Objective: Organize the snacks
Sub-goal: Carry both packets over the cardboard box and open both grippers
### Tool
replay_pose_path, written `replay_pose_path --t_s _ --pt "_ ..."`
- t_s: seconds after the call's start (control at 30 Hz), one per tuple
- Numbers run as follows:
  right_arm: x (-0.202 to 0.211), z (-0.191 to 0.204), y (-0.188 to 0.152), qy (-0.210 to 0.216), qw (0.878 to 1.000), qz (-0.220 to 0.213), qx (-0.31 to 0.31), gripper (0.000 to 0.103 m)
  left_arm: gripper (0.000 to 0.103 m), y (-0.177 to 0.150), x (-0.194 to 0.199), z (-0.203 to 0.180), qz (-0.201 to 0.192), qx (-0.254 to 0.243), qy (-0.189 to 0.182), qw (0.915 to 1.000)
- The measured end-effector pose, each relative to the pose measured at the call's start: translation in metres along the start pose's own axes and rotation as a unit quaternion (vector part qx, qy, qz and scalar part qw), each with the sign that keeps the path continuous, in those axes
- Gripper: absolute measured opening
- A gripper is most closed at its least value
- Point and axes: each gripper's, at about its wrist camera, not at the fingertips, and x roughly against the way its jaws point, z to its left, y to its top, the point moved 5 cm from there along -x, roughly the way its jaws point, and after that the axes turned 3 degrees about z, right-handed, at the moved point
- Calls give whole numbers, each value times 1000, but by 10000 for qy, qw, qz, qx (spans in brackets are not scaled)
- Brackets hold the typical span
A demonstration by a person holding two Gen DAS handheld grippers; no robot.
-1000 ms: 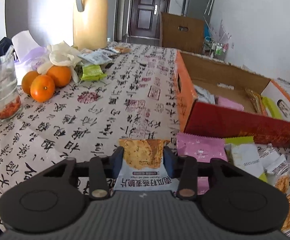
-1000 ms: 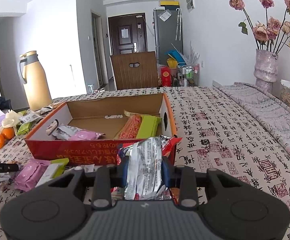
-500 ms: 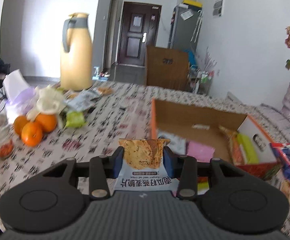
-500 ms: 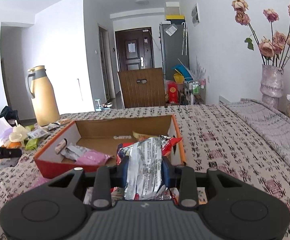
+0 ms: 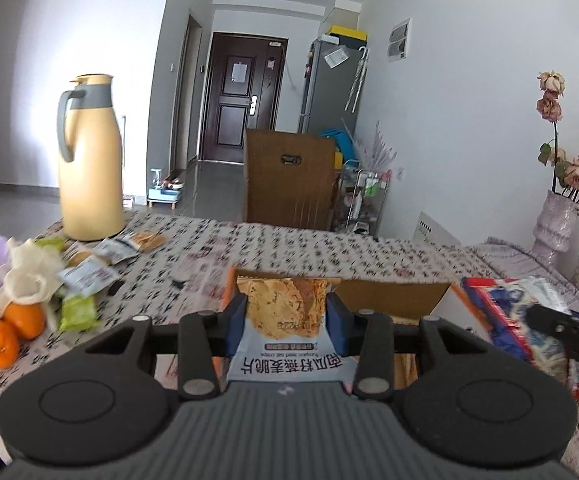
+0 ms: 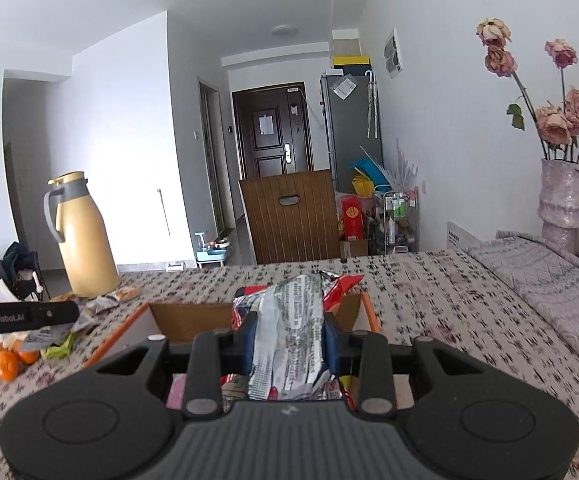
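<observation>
My left gripper [image 5: 285,316] is shut on a white packet of oat crisps [image 5: 283,320], held above the table just before the orange cardboard box [image 5: 389,298]. My right gripper [image 6: 289,334] is shut on a crinkled silver and red snack bag [image 6: 289,344], also raised over the near side of the same box [image 6: 193,316]. In the left wrist view the red bag [image 5: 505,312] and the other tool show at the right edge. The box's inside is mostly hidden behind both grippers.
A tan thermos jug [image 5: 89,168] stands at the table's far left, with loose snack packets [image 5: 89,276] and oranges [image 5: 5,328] beside it. A vase of dried roses [image 6: 561,200] sits at the right. A wooden chair back [image 6: 289,216] stands beyond the table.
Both grippers have risen off the table with their snacks and swung toward the box. The views now tilt up, so the box's contents have dropped out of sight.
</observation>
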Motion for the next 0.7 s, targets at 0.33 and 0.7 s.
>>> replay_pose_path --t_s 0.33,0.7 --pt "-65 5 12 141 9998 131 -74 32 42 7 -51 -14 83 192 -98 9997" --pt "-103 -3 -15 206 9982 535 -200 32 42 -17 -86 1 494 291 -122 9983"
